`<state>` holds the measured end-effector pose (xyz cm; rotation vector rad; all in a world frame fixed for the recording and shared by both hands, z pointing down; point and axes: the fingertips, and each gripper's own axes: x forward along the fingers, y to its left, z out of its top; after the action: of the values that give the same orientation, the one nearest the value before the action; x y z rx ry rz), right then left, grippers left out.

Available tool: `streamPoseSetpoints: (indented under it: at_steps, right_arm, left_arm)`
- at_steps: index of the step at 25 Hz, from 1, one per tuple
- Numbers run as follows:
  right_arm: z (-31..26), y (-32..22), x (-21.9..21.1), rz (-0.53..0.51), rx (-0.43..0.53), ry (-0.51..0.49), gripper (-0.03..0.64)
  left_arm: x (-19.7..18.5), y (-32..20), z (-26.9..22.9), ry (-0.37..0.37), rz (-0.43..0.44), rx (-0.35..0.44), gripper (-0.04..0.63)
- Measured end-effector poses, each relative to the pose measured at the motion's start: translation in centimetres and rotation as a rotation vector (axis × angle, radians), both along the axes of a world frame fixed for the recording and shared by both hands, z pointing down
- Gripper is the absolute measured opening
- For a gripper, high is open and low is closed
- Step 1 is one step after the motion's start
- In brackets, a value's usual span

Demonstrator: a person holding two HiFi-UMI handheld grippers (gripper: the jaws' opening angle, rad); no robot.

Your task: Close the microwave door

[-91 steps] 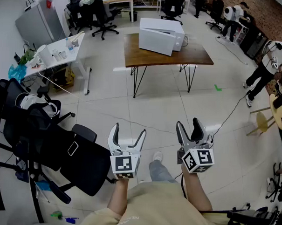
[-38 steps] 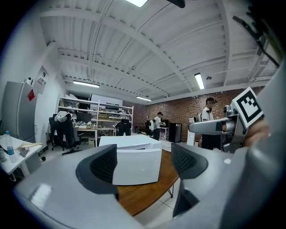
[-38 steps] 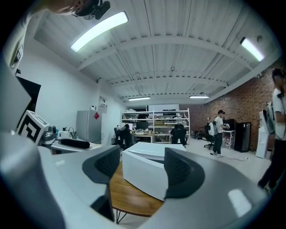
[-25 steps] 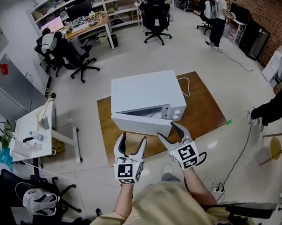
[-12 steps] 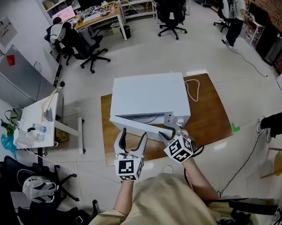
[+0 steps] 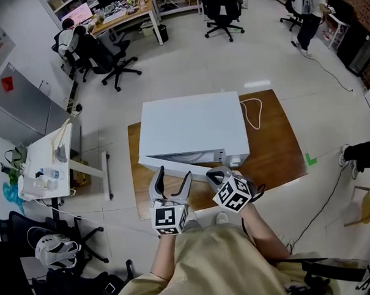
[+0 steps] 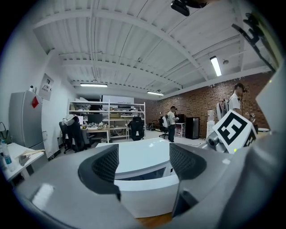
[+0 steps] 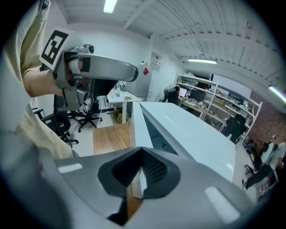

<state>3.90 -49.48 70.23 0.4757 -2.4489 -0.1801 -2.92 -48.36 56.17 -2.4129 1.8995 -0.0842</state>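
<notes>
One wooden table (image 6: pixel 276 154) on a pale tiled floor, with one white microwave (image 6: pixel 192 129) on it, set toward the table's left half. One microwave door (image 6: pixel 172 166) faces the person. It is ajar by a narrow wedge, hinged on the person's left, with the free edge on the right (dark gap visible along the top of the door in head view).

Two grippers, one per hand, each with one marker cube.
- The left gripper (image 6: pixel 173 174) hangs in front of the door's middle. Its jaws are spread wide and nothing is gripped. In the left gripper view, the left gripper (image 7: pixel 145 163) frames the door (image 7: pixel 143 190) and the microwave top (image 7: pixel 138 154) beyond it. I cannot tell whether it touches the door.
- The right gripper (image 6: pixel 217 174) is at the door's free edge, tilted inward. In the right gripper view, the right gripper (image 8: pixel 142 156) has its jaws clenched with the tips meeting, and they sit right at the door (image 8: pixel 136 125), which is seen edge-on. A white sliver of the door shows in the slot below the tips. The microwave body (image 8: pixel 192 134) runs off to the right.

One white cable (image 6: pixel 254 110) is looped on the table behind the microwave. One small white side table (image 6: pixel 44 153) is well left of the wooden one. Three other people are partly in view around the room edges. One green tape mark (image 6: pixel 310 159) is on the floor just right of the table.
</notes>
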Motion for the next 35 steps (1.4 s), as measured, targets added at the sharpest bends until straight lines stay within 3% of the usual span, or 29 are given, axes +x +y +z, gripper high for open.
streamPoseSetpoints:
  at_steps: [7, 15, 18, 22, 26, 30, 34, 35]
  right_arm:
    - [-0.5, -2.2, -1.4, 0.07, -0.034, 0.06, 0.0]
    - [-1.3, -5.1, -1.2, 0.191, -0.008, 0.072, 0.0]
    - [-1.2, -5.9, -2.1, 0.243, -0.027, 0.044, 0.0]
    - [-1.5, -7.5, -4.6, 0.287, 0.029, -0.034, 0.0]
    - [-1.8, -8.1, -6.0, 0.284, 0.093, 0.07, 0.0]
    - [-1.0, -8.2, -5.9, 0.289, 0.144, 0.11, 0.0]
    - [0.9, -8.1, -5.6, 0.373, 0.048, 0.124, 0.0]
    - [0.7, -8.2, -5.9, 0.387, 0.097, 0.135, 0.0]
  left_arm:
    - [-1.4, -2.4, -1.6, -0.003, 0.086, 0.003, 0.357]
    - [-3.0, -3.3, -2.1, -0.011, 0.13, -0.001, 0.358]
    - [-4.8, -4.1, -1.2, 0.004, 0.123, -0.013, 0.357]
    - [-6.2, -5.1, -0.5, 0.013, 0.126, -0.03, 0.357]
    - [-5.9, -4.7, -1.6, -0.001, 0.138, -0.017, 0.357]
    - [-6.4, -5.0, -2.6, -0.02, 0.13, 0.005, 0.357]
    - [-8.9, -6.0, -2.2, -0.006, 0.101, -0.005, 0.357]
    - [-9.5, -6.3, -1.8, -0.001, 0.101, -0.007, 0.357]
